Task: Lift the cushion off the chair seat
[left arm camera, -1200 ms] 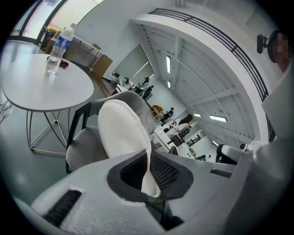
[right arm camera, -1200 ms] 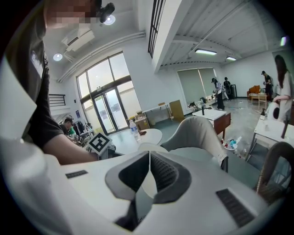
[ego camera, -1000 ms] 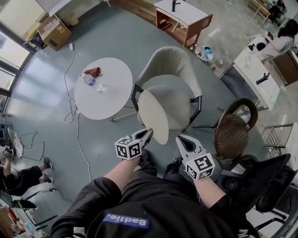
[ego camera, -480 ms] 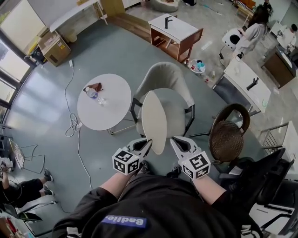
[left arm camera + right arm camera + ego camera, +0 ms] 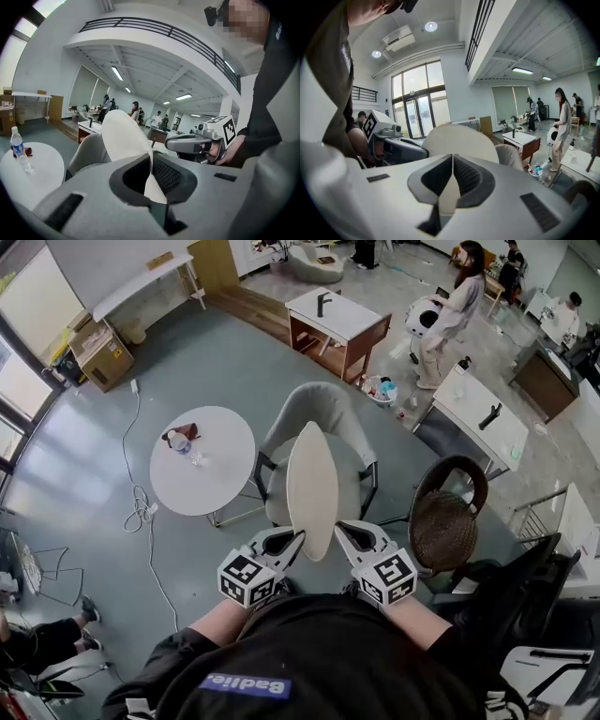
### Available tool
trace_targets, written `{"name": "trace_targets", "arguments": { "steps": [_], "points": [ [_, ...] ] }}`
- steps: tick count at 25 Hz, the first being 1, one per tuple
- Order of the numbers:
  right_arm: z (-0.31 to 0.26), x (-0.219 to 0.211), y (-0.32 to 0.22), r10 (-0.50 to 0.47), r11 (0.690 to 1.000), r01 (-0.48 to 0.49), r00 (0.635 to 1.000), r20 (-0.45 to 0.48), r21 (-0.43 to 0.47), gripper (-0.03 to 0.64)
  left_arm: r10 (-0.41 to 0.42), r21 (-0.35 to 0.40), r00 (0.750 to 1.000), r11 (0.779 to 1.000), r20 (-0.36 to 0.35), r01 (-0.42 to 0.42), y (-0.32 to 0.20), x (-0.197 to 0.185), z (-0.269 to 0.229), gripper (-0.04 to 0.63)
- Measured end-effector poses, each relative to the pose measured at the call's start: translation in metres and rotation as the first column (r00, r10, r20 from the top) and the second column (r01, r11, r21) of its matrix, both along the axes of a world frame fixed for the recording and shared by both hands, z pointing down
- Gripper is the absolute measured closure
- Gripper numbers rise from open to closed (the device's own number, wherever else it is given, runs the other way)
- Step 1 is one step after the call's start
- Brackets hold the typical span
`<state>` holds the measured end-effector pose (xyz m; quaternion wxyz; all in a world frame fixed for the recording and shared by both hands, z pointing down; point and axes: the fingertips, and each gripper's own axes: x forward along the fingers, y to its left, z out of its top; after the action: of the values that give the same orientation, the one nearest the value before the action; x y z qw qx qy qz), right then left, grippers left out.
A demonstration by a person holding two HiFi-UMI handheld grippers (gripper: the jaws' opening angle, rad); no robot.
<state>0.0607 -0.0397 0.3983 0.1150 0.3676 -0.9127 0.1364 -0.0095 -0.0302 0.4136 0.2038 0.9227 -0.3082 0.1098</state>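
Well, the big grey floor (image 5: 84, 484) is under everything. On it stands a white round bench (image 5: 220, 479), and at 3 o'clock from it is the pale chair (image 5: 322, 413). A brown woven chair (image 5: 448, 521) sits at 4 o'clock from the pale one. The cushion (image 5: 312, 488) is held up over the pale chair's seat, standing on its edge. The left gripper (image 5: 289, 542) is at 7 o'clock of the cushion, and its fingers (image 5: 165, 174) are pinched tight on the cushion's near rim. The right gripper (image 5: 343, 532) is at 5 o'clock, and its fingers (image 5: 467, 176) are pinched on that rim too. A small water bottle (image 5: 178, 441) stands on the bench, on its 10 o'clock side.
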Motion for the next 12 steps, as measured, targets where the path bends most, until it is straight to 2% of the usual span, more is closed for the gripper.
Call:
{"name": "trace_targets", "arguments": {
  "steps": [12],
  "points": [
    [-0.014, 0.003, 0.010, 0.004, 0.999, -0.004, 1.000, -0.009, 0.039, 0.588, 0.073, 0.063, 0.997, 0.996, -0.037, -0.070, 0.013, 0.027, -0.038, 0.563]
  ]
}}
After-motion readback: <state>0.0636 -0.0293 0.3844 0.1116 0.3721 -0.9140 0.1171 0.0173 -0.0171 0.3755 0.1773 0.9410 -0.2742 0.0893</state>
